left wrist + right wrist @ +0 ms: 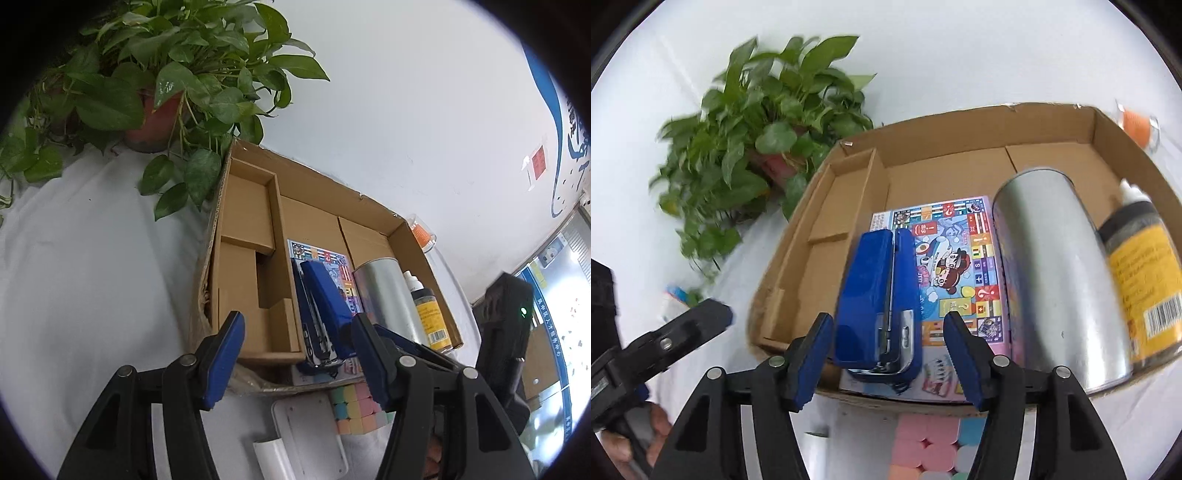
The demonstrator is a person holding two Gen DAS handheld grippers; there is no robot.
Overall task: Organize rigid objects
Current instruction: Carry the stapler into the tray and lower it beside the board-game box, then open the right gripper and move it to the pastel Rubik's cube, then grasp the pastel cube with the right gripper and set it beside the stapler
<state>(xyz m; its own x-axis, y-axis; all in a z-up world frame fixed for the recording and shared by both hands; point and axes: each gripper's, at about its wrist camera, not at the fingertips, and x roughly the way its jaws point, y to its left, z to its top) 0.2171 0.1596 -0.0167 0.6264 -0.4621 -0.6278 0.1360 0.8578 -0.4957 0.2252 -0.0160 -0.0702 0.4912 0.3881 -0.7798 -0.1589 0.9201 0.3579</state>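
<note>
Here the stapler (877, 299) lies lengthwise away from the parted, empty right tongs (888, 360).

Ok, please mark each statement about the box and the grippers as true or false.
1. The blue stapler lies on the colourful game box. True.
2. The right gripper grips the stapler. False: its jaws stand open around it.
3. The silver can is inside the cardboard box. True.
4. The pastel cube is inside the cardboard box. False: it sits outside, in front.
5. The left gripper holds a bottle. False: it is empty.
</note>
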